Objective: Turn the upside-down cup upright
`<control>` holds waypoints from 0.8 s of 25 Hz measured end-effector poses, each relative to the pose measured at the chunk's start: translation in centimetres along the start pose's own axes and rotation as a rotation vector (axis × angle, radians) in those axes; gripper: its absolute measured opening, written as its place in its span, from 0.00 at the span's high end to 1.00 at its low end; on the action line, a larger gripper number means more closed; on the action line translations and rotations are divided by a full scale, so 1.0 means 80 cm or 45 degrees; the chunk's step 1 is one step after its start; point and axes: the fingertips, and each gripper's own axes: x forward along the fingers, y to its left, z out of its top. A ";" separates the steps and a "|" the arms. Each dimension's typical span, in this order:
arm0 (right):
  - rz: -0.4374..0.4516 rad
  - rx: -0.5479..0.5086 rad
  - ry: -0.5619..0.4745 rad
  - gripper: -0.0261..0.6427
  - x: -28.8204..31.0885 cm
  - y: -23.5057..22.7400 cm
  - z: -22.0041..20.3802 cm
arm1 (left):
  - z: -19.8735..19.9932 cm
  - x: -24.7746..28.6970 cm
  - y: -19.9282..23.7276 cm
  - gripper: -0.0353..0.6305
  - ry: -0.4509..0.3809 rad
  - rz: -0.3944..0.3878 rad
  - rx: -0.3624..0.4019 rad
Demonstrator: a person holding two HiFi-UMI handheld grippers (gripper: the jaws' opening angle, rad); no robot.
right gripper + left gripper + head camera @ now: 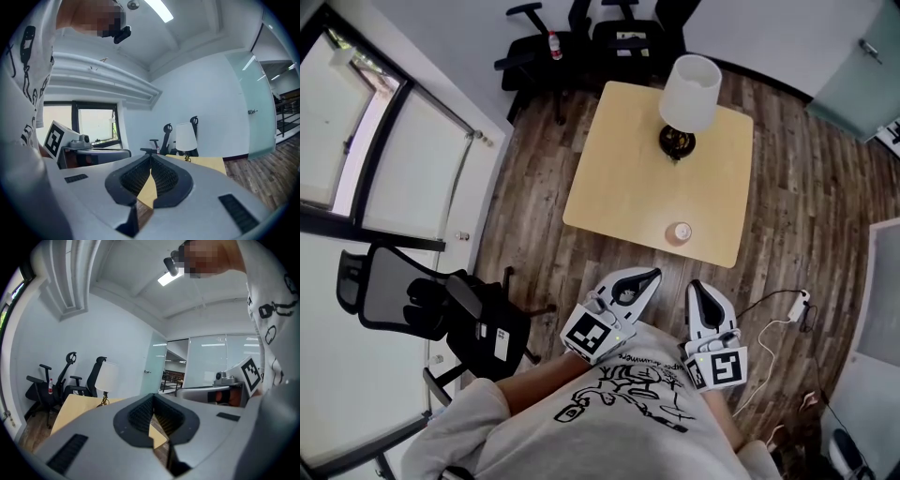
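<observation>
Approach step, nothing grasped: left gripper [652, 276] and right gripper [695, 285] sit by the person's chest, both sets of jaws clenched empty. Upside-down cup [679, 232] stands near the front edge of the surface [619, 178], apart from both. Next, I'd judge: reach in, part one pair of jaws, close on its side.

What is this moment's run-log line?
left gripper: shut, empty; right gripper: shut, empty; small orange upside-down cup: untouched on square light wooden table; grippers short of table
</observation>
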 end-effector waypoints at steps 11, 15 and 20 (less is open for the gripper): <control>-0.069 -0.013 -0.002 0.92 0.063 -0.006 0.009 | 0.002 0.021 0.066 0.93 0.027 -0.074 -0.015; -0.092 -0.014 0.003 0.92 0.060 -0.023 0.010 | -0.001 0.034 0.062 0.93 0.043 -0.096 -0.026; -0.107 -0.035 -0.001 0.92 0.046 -0.049 0.011 | -0.009 0.055 0.047 0.93 0.065 -0.101 -0.021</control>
